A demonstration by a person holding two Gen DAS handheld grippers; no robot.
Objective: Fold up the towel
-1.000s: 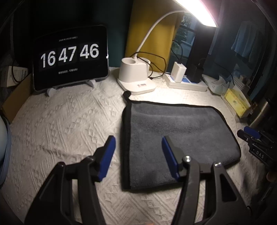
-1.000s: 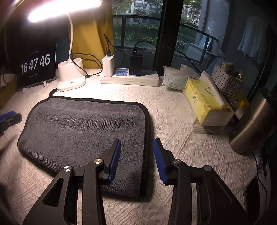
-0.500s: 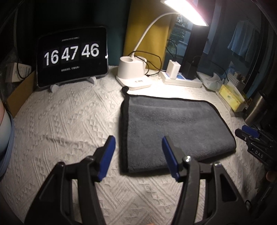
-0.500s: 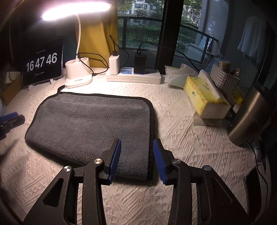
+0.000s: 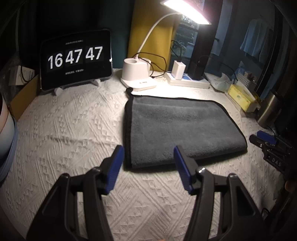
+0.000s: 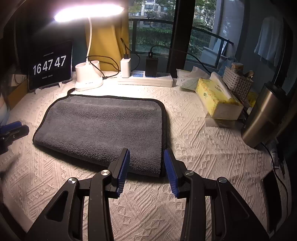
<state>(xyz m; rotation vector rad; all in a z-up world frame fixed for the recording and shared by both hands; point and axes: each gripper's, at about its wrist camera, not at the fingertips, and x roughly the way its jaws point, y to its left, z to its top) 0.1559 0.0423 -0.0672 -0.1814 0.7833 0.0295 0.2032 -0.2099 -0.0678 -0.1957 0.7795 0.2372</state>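
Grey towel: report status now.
Left gripper open, empty. Right gripper open, empty. Grey black-edged microfibre towel lies folded flat on white textured cloth. Nothing obstructing.

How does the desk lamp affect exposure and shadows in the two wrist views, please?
Left wrist view: lamp head blown out, corners dark, towel evenly lit. Right wrist view: lamp head glares white, towel shadows its near edge; fisheye bends both.

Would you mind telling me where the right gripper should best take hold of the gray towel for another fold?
Probably at the near right corner of the towel, coming in low from the front edge. The right gripper is open and already lined up there, and the piped side edge looks stacked in layers, so the pads could likely pinch them together. The left gripper, also open, could take the matching left corner.
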